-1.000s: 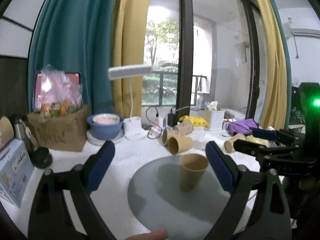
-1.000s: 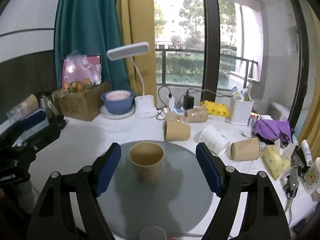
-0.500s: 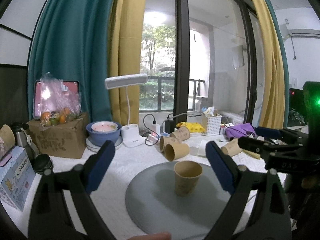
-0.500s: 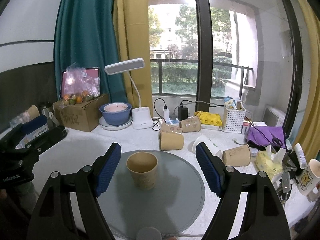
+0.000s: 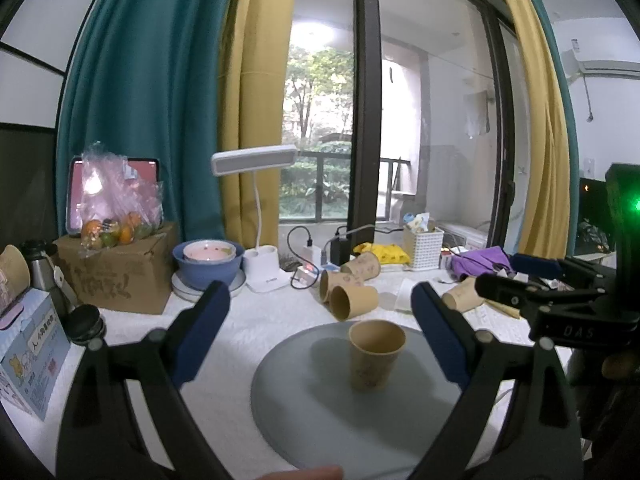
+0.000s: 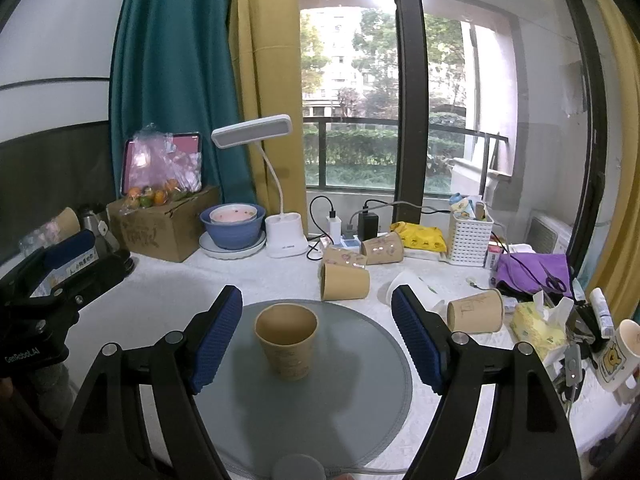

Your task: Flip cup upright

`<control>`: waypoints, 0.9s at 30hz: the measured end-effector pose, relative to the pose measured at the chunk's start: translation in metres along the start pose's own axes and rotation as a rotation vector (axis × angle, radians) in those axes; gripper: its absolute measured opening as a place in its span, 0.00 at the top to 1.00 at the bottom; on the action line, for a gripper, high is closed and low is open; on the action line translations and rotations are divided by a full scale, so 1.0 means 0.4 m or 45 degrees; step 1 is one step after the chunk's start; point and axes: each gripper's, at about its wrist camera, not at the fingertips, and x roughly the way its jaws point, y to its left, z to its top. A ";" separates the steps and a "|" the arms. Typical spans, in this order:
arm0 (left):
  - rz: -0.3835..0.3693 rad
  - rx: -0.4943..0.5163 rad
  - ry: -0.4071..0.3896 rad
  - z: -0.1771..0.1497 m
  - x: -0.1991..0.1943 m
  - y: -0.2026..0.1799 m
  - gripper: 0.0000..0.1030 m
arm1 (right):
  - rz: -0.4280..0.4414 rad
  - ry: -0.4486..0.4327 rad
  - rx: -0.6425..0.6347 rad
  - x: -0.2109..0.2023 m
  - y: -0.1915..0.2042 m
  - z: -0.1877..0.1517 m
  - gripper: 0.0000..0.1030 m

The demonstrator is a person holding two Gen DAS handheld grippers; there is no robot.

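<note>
Both tongs, left (image 5: 320, 328) and right (image 6: 316, 336), are spread wide and grasp nothing. The paper cup (image 6: 286, 347) stands mouth-up on the grey round mat (image 6: 360, 400), between and just ahead of the right tongs' pads. The flip looks finished, so back straight away without brushing its rim.

Left black plastic two-finger gripper (image 5: 318, 330) wears ribbed blue pads (image 5: 202, 334) and silver screws; the right black plastic gripper (image 6: 316, 330) matches, lettered "DAS" with a green light at the left view's right edge
</note>
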 end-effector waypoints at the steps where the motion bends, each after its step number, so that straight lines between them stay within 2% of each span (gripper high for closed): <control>1: -0.001 0.000 0.000 0.000 0.001 0.001 0.10 | 0.001 0.000 0.000 0.000 0.000 0.000 0.22; 27: -0.002 -0.007 0.000 -0.011 -0.005 -0.002 0.10 | 0.007 0.012 -0.003 0.006 0.011 -0.004 0.22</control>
